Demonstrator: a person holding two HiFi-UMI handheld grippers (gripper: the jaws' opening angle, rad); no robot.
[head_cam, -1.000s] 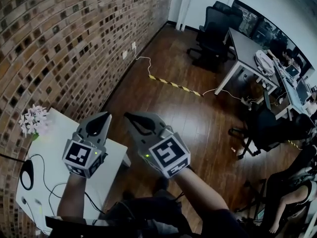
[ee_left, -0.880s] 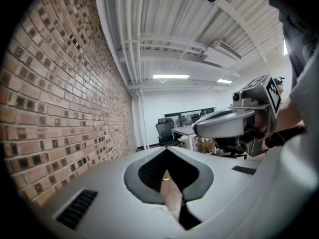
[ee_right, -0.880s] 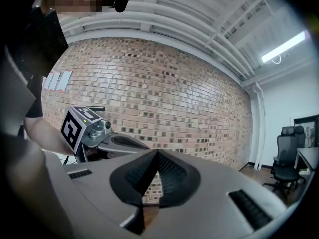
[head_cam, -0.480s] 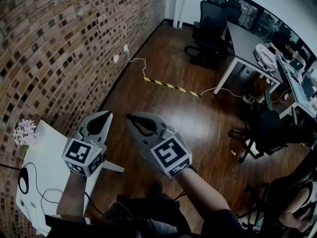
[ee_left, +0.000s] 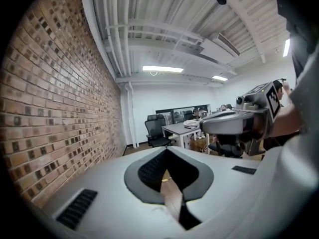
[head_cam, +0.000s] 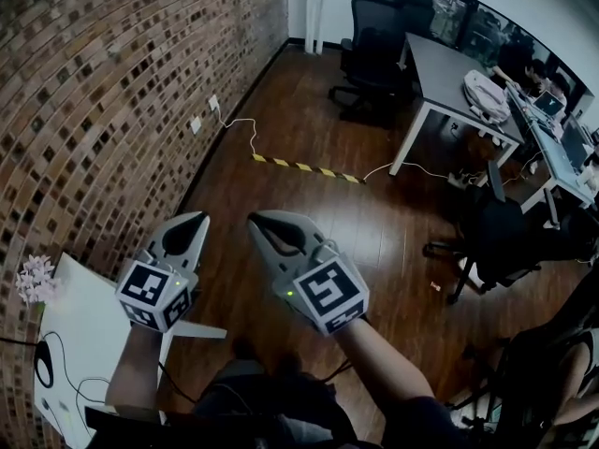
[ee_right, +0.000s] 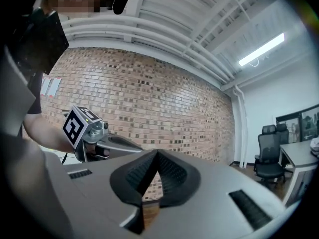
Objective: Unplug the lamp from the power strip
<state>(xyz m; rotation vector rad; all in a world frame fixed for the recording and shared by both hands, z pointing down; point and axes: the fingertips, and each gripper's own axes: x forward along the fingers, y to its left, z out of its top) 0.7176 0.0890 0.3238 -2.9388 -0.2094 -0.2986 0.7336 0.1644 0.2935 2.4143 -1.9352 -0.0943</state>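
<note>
Fluorescent strips [ee_left: 163, 69] on the ceiling are casting an even, cool light, and one long tube [ee_right: 260, 50] is glaring white in the right gripper view. From the head view the room is looking dim and muted. The wooden floor [head_cam: 309, 213] is catching a soft sheen, and the white table [head_cam: 80, 335] is showing as the brightest patch. The brick wall [head_cam: 94, 110] is bowing strongly under the wide lens. The corners of both gripper views are fading to black. The nearest shell of the left gripper [ee_left: 167, 151] is looking soft, while the far office is coming through fairly sharp.
</note>
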